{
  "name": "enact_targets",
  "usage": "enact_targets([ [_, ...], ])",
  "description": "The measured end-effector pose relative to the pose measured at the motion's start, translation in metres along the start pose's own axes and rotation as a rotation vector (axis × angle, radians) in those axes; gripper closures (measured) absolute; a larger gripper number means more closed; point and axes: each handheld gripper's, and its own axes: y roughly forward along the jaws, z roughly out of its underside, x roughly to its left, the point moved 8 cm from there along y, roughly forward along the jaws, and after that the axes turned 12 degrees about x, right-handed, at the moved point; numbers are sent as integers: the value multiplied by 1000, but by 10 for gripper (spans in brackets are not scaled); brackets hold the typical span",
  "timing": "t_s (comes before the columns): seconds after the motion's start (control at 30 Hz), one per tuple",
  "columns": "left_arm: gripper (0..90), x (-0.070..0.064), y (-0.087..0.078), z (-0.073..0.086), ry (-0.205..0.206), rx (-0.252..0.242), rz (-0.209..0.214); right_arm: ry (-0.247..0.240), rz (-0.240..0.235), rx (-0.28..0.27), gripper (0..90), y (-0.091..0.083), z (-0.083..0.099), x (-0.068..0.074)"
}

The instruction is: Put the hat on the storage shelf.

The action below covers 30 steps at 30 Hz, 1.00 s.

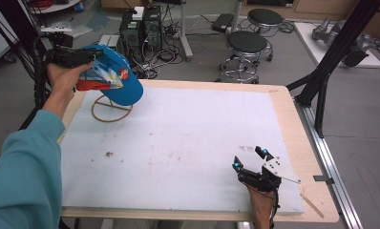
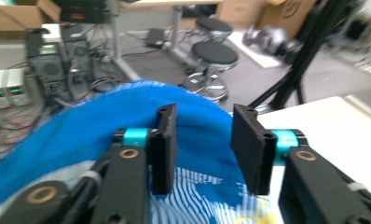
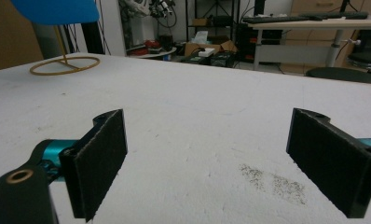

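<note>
A blue cap with a red, white and blue brim sits on top of a thin gold wire stand at the table's far left. My left gripper, held in a hand with a teal sleeve, is at the cap's upper left side. In the left gripper view its jaws stand apart over the blue cap, with the fabric just beyond them and nothing pinched. My right gripper rests low near the table's front right, open and holding nothing. The cap and stand lie far off from it.
A white mat covers most of the wooden table. Beyond the far edge stand two black stools, computer boxes with cables, and a black frame leg at the right.
</note>
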Motion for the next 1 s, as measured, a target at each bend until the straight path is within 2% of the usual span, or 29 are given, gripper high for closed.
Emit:
enact_targets([
  [0.2,403,-3,-8,4,29,-23,38,-6,-3,-5,112,0,0,0],
  [0.3,337,-1,-18,4,17,-52,70,6,-6,-19,112,-2,-1,-1],
  [0.4,279,1,-25,4,11,-54,74,2,-7,-21,112,-2,-1,-1],
  [0.57,231,-2,-38,8,27,-78,83,1,-11,-21,111,-1,-1,-1],
  [0.77,198,-8,-55,21,80,-101,95,3,-11,-14,112,-1,0,0],
  [0.83,190,-11,-63,29,104,-119,105,1,-8,-16,112,-1,-1,-1],
  [1.0,179,-16,-77,58,155,-115,120,-2,-1,-20,112,-2,0,0],
])
